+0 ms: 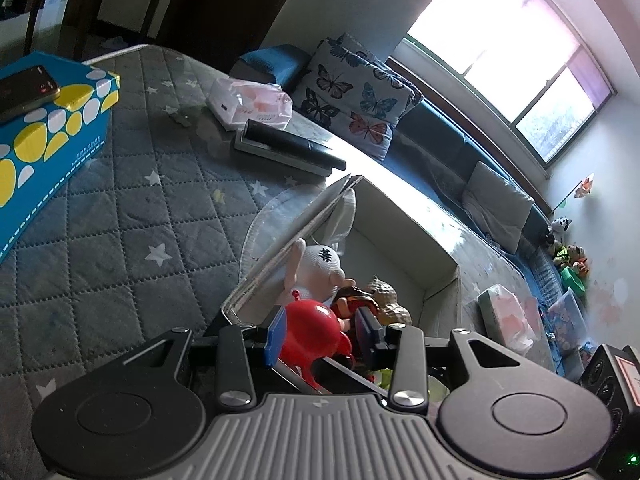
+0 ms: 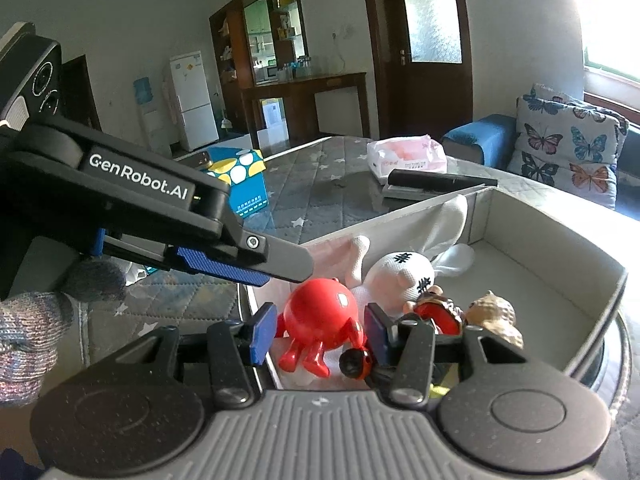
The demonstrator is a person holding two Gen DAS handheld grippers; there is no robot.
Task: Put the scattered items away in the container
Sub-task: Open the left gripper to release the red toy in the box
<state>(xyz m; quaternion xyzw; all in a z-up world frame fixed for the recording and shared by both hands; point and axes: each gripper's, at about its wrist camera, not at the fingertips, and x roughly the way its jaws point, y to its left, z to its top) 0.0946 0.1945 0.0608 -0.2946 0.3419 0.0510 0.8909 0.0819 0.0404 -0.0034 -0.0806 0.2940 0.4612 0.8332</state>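
Observation:
A white open box [image 1: 400,240] [image 2: 532,236] stands on the quilted grey cover. Inside lie a red round toy with legs [image 1: 316,332] [image 2: 320,312], a white knitted rabbit [image 1: 320,264] [image 2: 400,276], a brown and red figure [image 1: 354,300] [image 2: 436,312] and a peanut-shaped toy [image 1: 390,296] [image 2: 496,316]. My left gripper [image 1: 320,330] [image 2: 280,268] hangs open just above the red toy, nothing between its pads. My right gripper [image 2: 320,334] is open at the box's near edge; the red toy sits beyond its pads, untouched.
A blue and yellow carton [image 1: 48,136] [image 2: 240,176] with a phone [image 1: 24,90] on top stands to the left. Behind the box are a black tube on a flat case [image 1: 292,146] [image 2: 436,182], a tissue pack [image 1: 252,102] [image 2: 408,154] and a butterfly cushion [image 1: 356,88] [image 2: 568,144]. A gloved hand [image 2: 24,336] holds the left gripper.

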